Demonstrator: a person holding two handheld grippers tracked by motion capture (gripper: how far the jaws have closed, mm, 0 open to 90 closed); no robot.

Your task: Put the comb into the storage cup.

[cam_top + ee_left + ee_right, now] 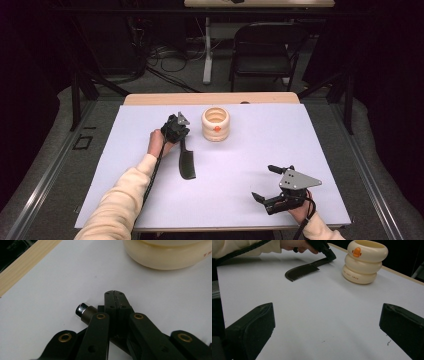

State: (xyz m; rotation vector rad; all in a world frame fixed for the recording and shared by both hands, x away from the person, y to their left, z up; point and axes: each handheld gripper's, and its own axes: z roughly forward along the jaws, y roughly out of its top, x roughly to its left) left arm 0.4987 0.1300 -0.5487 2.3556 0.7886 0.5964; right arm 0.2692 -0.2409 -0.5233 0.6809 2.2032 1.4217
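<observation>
A black comb (187, 162) lies on the white tabletop, teeth end toward me, handle end pointing away. My left gripper (182, 139) is shut on the tip of that handle; in the right gripper view the left gripper (329, 256) meets the comb (302, 271) at its far end. In the left gripper view the left gripper (115, 293) has its jaws pressed together and pointing down at the table, with the comb hidden beneath them. My right gripper (264, 182) rests near the front right of the table, open, nothing between its fingers (252, 325).
A cream holder shaped like stacked rings with an orange mark (215, 124) stands upright just right of the left gripper, the holder (364, 262) close to the comb's handle. The table's wooden back edge (210, 98) lies beyond it. A folding chair (265, 50) stands behind the table.
</observation>
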